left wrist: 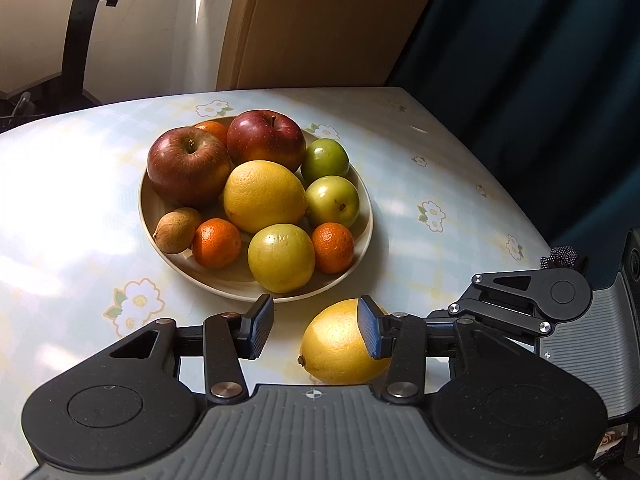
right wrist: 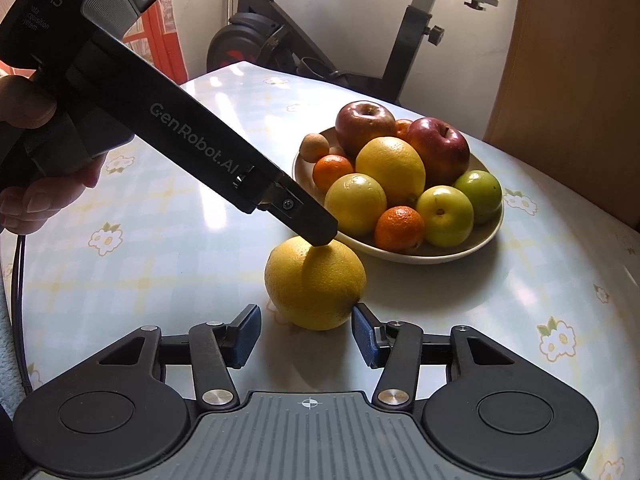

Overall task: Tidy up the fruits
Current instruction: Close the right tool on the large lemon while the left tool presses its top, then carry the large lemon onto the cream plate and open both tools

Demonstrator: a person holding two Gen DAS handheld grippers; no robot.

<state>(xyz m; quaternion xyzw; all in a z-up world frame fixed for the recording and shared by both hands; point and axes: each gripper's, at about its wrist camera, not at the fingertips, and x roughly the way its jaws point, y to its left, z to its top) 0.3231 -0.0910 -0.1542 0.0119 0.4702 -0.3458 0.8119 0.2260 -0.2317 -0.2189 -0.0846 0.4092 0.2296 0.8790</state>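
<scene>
a lone yellow citrus [right wrist: 316, 284] sits on the table [left wrist: 420, 216], just in front of the plate [left wrist: 362, 248] that carries the other fruit. my left gripper [left wrist: 316, 328] hovers low over it with its jaws released; from its own camera the right-hand pad [left wrist: 370, 332] overlaps the fruit's side while the left-hand pad [left wrist: 260, 330] stands clear of it. from the right wrist view, one finger tip [right wrist: 320, 232] of that left gripper meets the top of the citrus, though i cannot tell how firmly it presses. my right gripper [right wrist: 306, 334] waits just short of the same fruit, jaws released as well, its blue pads [right wrist: 246, 334] flanking the near side without touching.

on the plate: two red apples [left wrist: 188, 166], a large yellow citrus in the middle [left wrist: 264, 196], a pale yellow fruit at the front [left wrist: 280, 258], two green round fruits [left wrist: 332, 200] on the right, small oranges [left wrist: 216, 242] and a brown oval fruit [left wrist: 172, 234] at the left rim. the flowered tablecloth [left wrist: 136, 308] catches bright sun. an exercise bike [right wrist: 280, 36] stands behind the table, and a hand [right wrist: 36, 160] grips the left tool's handle.
</scene>
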